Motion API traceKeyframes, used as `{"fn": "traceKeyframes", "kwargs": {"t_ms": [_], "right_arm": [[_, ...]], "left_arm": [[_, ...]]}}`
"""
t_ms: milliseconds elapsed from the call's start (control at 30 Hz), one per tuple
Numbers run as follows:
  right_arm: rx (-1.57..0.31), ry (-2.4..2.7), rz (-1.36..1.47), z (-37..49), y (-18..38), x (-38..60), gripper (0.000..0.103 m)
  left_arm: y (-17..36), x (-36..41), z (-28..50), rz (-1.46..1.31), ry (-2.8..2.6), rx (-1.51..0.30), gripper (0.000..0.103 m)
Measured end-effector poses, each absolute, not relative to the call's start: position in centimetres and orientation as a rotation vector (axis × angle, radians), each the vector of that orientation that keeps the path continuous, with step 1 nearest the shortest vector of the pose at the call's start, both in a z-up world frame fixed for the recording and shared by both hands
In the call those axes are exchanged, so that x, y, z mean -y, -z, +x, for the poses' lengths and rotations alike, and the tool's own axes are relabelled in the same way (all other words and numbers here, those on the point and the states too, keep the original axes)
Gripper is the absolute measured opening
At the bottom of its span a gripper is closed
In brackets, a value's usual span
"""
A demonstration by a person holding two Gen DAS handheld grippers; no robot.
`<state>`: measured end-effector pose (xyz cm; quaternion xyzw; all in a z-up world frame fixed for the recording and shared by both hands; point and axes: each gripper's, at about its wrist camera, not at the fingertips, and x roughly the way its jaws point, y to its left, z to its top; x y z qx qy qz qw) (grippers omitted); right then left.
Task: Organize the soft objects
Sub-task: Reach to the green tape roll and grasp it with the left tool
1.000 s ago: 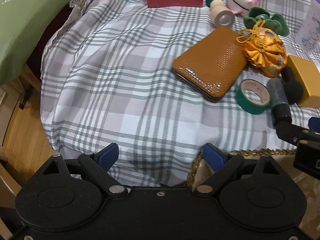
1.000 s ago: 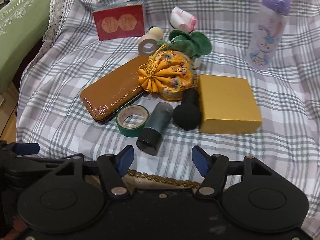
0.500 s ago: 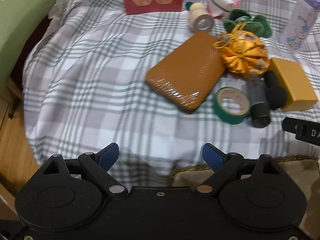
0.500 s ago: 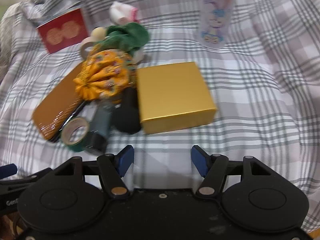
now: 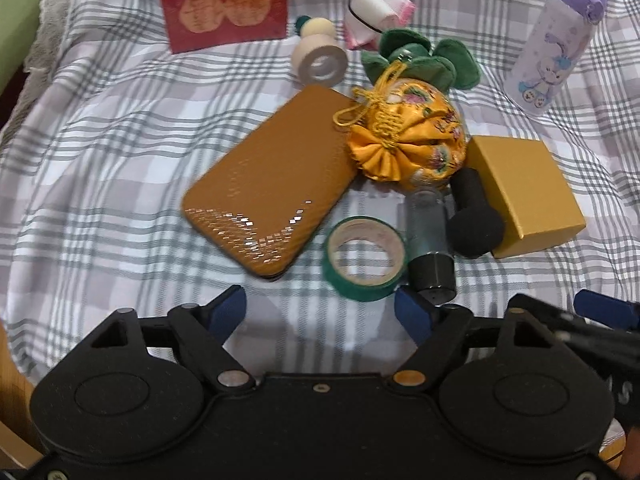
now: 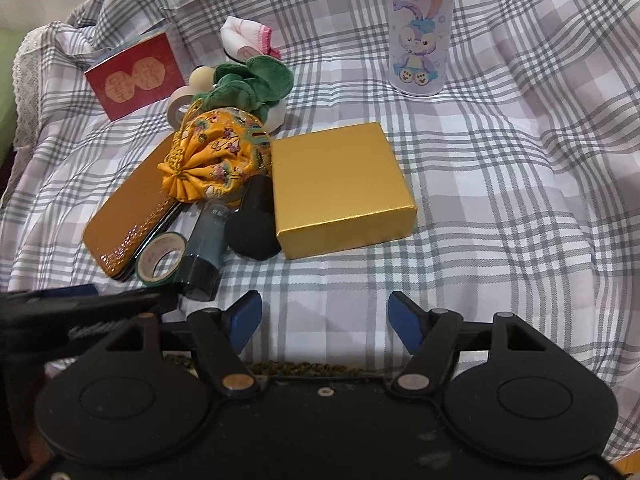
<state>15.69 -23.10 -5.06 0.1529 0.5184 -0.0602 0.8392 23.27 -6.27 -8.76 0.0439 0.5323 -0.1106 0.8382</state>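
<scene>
We see gold-trimmed cushion gone from under left gripper [image 5: 320,310]; jaws closing, nothing between (plaid cloth [image 5: 100,160] below). Right gripper [image 6: 325,314] opening, empty.

Looking steeply down from just behind the left claw [image 5: 320,308] onto a plaid cloth [image 5: 120,152], cluttered centre close ahead. From behind the right claw [image 6: 324,312], the same downward slant, set further right. Shared by both: gold box [image 5: 524,196] [image 6: 340,184], yellow pouch [image 5: 408,136] [image 6: 212,156], green tape roll [image 5: 364,256] [image 6: 160,258], cartoon bottle [image 5: 552,44] [image 6: 420,36].
</scene>
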Motion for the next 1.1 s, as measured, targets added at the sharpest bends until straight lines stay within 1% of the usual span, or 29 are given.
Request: {"fn": "traceKeyframes", "kwargs": {"t_ms": [267,333,400,667,833,867,900,1100], "right_arm": [[-1.082,0.103,0.33,15.4,5.1,23.2,0.07],[-1.082,0.103,0.34,15.3,5.2,23.4,0.071],[-1.083,0.109,0.348,15.3,5.2,23.5,0.071],[-1.083,0.124,0.37,14.9,5.3,24.1,0.073],[-1.082,0.124,0.374,14.6,5.3,24.1,0.073],[-1.083,0.122,0.377,14.6,5.3,24.1,0.073],[-1.083,0.121,0.379,14.6,5.2,24.1,0.073],[-1.079,0.123,0.369,14.3,4.9,23.8,0.073]], "left_arm": [[9.2,6.8,23.9,0.084,0.211,-1.132,0.075],[9.1,6.7,23.8,0.081,0.208,-1.133,0.074],[9.1,6.8,23.7,0.073,0.215,-1.138,0.07],[9.1,7.8,23.4,0.08,0.204,-1.13,0.068],[9.1,8.0,24.1,0.064,0.22,-1.124,0.055],[9.1,8.1,24.2,0.064,0.229,-1.12,0.049],[9.1,8.1,24.2,0.063,0.238,-1.117,0.046],[8.3,7.7,23.8,0.044,0.265,-1.108,0.046]]}}
